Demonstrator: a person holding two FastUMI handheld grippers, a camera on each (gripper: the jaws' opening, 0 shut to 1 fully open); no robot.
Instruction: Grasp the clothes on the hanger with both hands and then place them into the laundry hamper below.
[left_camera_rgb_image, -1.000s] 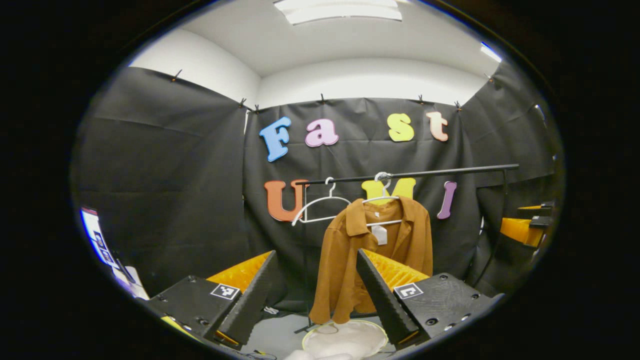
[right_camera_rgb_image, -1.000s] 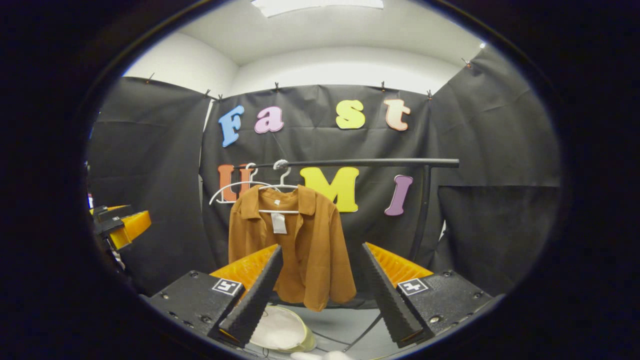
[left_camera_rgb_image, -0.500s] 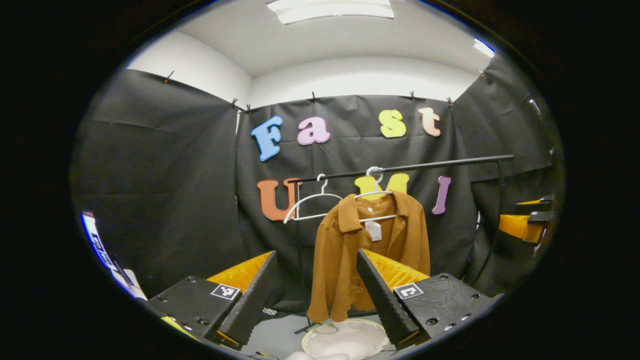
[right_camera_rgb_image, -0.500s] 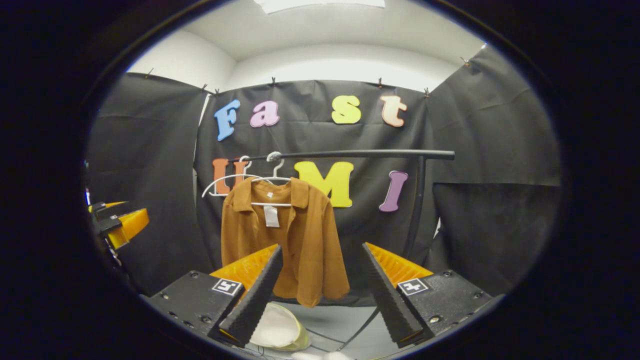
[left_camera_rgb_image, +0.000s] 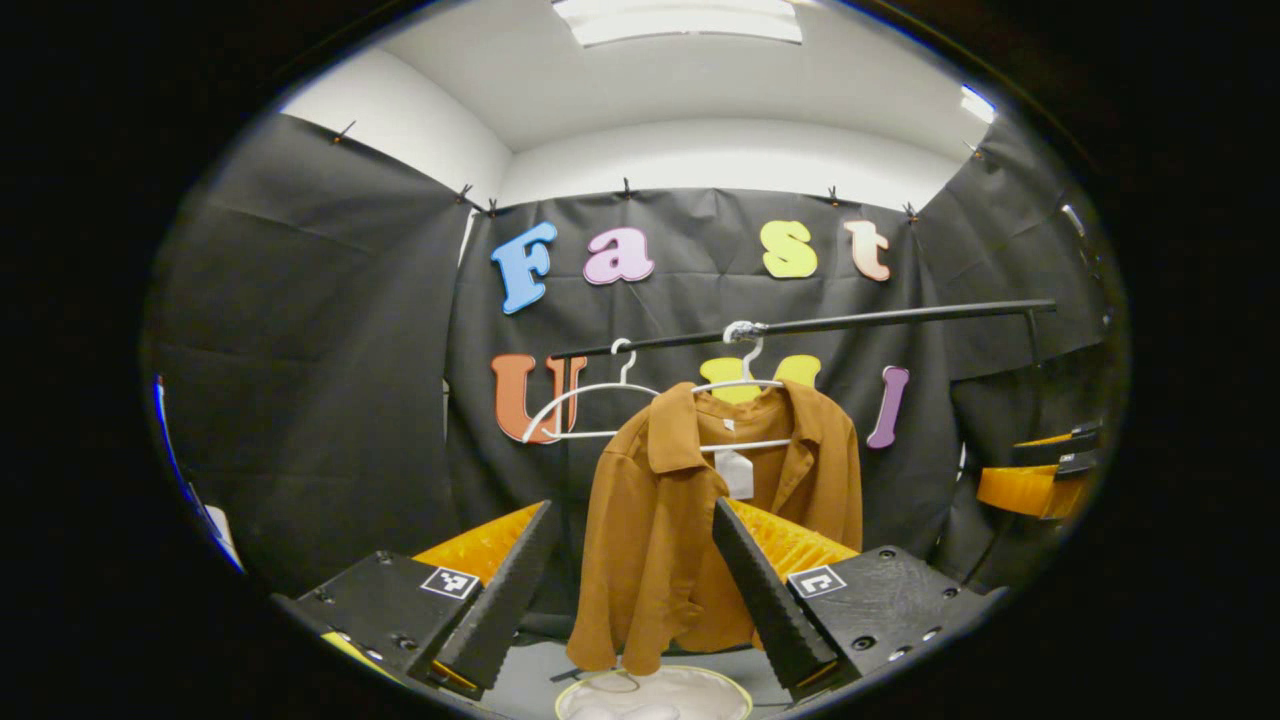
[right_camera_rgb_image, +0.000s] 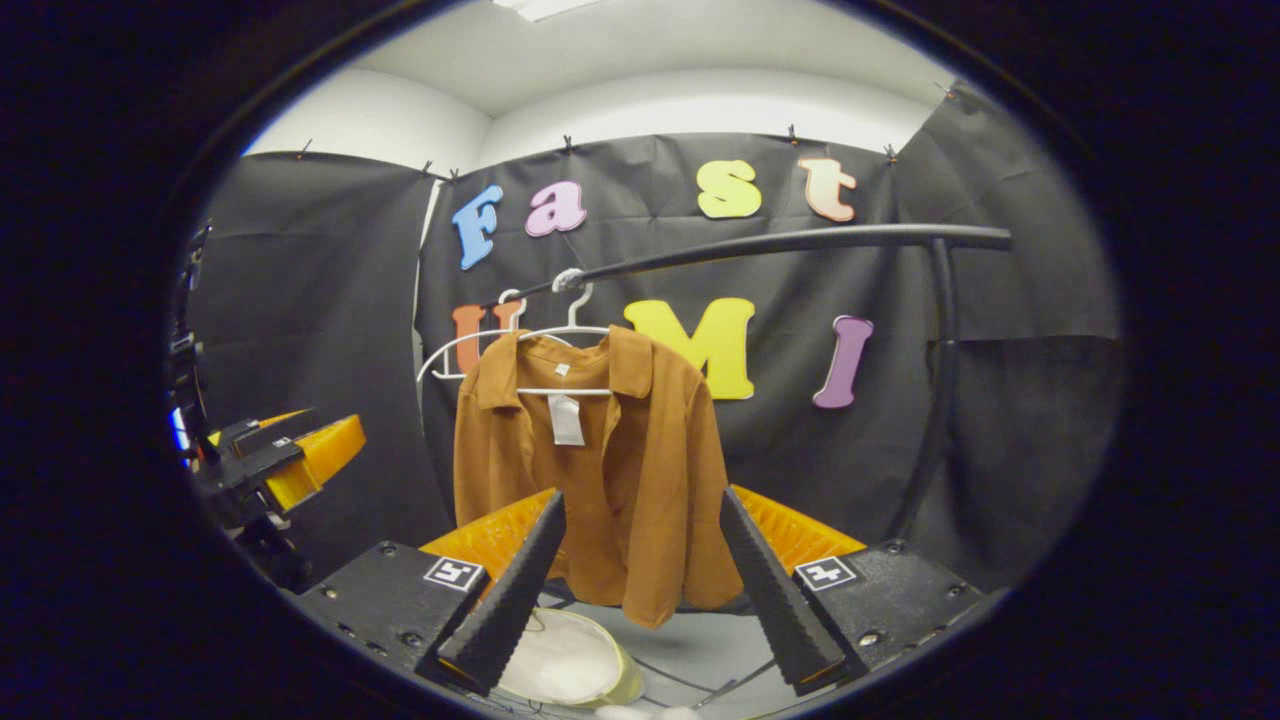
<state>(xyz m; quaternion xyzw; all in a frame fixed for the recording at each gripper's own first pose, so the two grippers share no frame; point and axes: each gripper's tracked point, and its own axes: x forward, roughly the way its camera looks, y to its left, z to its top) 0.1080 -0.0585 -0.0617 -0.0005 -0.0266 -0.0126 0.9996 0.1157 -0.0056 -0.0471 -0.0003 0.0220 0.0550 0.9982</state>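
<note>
A rust-brown shirt (left_camera_rgb_image: 680, 520) hangs on a white hanger (left_camera_rgb_image: 745, 385) from a black rail (left_camera_rgb_image: 880, 320). Its hem ends just above a round white laundry hamper (left_camera_rgb_image: 655, 695) on the floor. My left gripper (left_camera_rgb_image: 632, 515) is open, a stretch short of the shirt, with nothing between its fingers. In the right gripper view the shirt (right_camera_rgb_image: 620, 470) hangs straight ahead on its hanger (right_camera_rgb_image: 570, 320), with the hamper (right_camera_rgb_image: 575, 665) low and to the left. My right gripper (right_camera_rgb_image: 640, 500) is open and empty, also short of the shirt.
An empty white hanger (left_camera_rgb_image: 590, 400) hangs left of the shirt on the rail (right_camera_rgb_image: 800, 243). The rail's black upright (right_camera_rgb_image: 940, 400) stands on the right. The other gripper shows at the right edge (left_camera_rgb_image: 1035, 480) and, in the right gripper view, at the left edge (right_camera_rgb_image: 290, 460).
Both grippers have moved closer to the rack, so the shirt looms larger. In the right gripper view the rail has risen and swung. Both stay open.
</note>
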